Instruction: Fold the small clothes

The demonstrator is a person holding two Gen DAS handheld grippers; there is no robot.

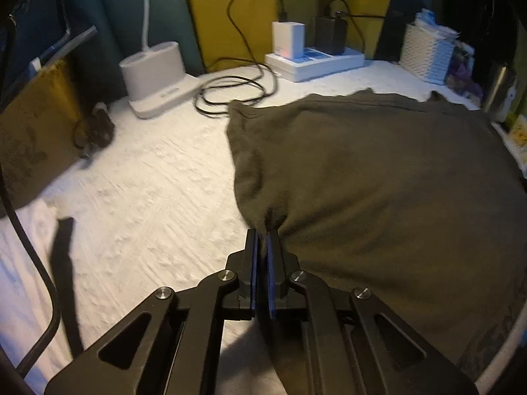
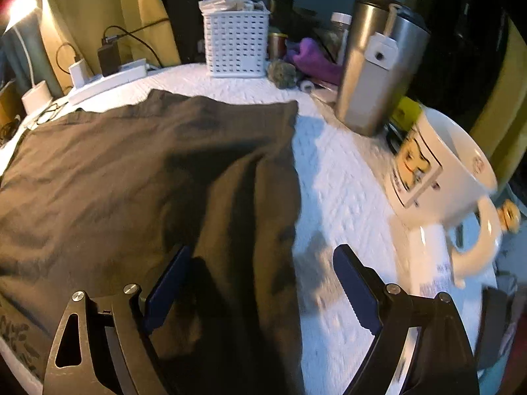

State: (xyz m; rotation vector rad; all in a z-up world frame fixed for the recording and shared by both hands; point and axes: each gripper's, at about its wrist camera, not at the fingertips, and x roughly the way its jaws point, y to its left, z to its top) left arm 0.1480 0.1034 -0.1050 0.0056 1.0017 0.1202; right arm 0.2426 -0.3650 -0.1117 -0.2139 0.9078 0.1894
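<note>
Two tools are working one dark olive garment (image 1: 378,177), which is lying spread across the white textured worktop (image 1: 148,191). The left tool (image 1: 263,235) is clamping a bunched near-left corner of the cloth between its closed blue pads, angled steeply down, with the rest of the garment stretching away ahead and to its right. The right tool (image 2: 260,256) is standing wide open and gripping nothing; the garment's right-hand edge (image 2: 293,171) is running away from it between its two fingers, the left finger (image 2: 171,279) over the cloth and the right finger (image 2: 355,283) over bare worktop. A white mug (image 2: 438,171) and steel tumbler (image 2: 375,75) are standing close on its right. Judging by this, the right tool is nearer the free near-right corner and needs to close on it to match the left.
</note>
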